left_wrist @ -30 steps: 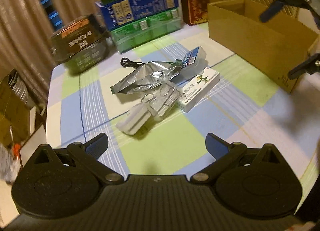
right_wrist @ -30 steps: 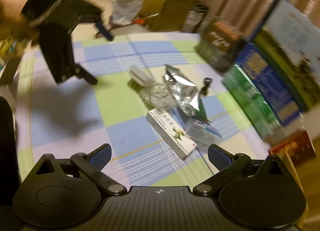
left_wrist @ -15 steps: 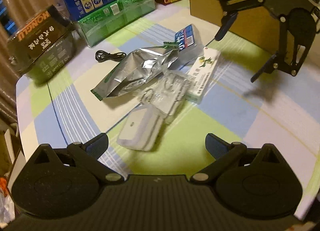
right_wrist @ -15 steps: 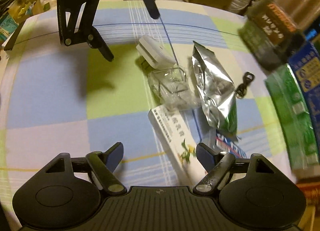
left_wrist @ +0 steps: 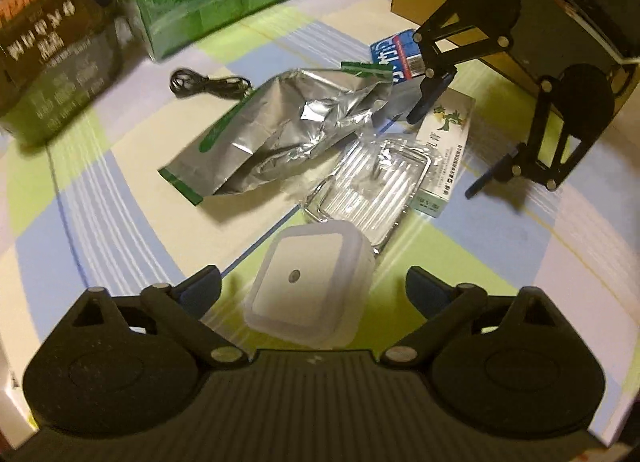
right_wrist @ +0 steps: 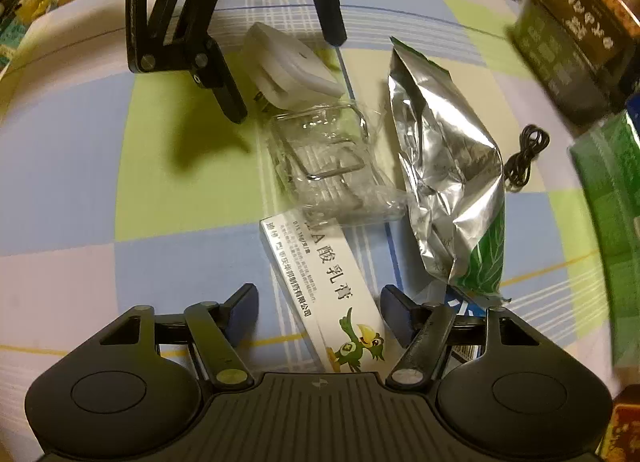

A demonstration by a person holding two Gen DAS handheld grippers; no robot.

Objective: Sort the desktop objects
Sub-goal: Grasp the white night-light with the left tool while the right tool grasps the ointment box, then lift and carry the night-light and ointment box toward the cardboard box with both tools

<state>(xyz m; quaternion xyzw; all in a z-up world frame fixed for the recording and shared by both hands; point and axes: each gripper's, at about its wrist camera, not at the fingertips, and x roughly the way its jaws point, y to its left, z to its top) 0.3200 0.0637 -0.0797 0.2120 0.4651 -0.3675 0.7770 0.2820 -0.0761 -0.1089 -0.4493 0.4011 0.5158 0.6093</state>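
Both tongs dropped, closing: L [left_wrist: 313, 289] round night-light [left_wrist: 308, 286], R [right_wrist: 319, 310] round box [right_wrist: 326, 286].

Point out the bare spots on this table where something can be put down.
Bare cloth lies left of the silver foil bag, toward the table edge, and beside the white medicine box away from the bag. Crowded: bag, clear plastic tray and white square plug cluster mid-table.

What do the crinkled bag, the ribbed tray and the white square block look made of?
Crinkled bag: metallised foil, likely; mirror-bright sharp creases.
Ribbed tray: thin clear plastic; the cloth shows through.
White square block: matte, milky plastic by its look, with rounded edges.
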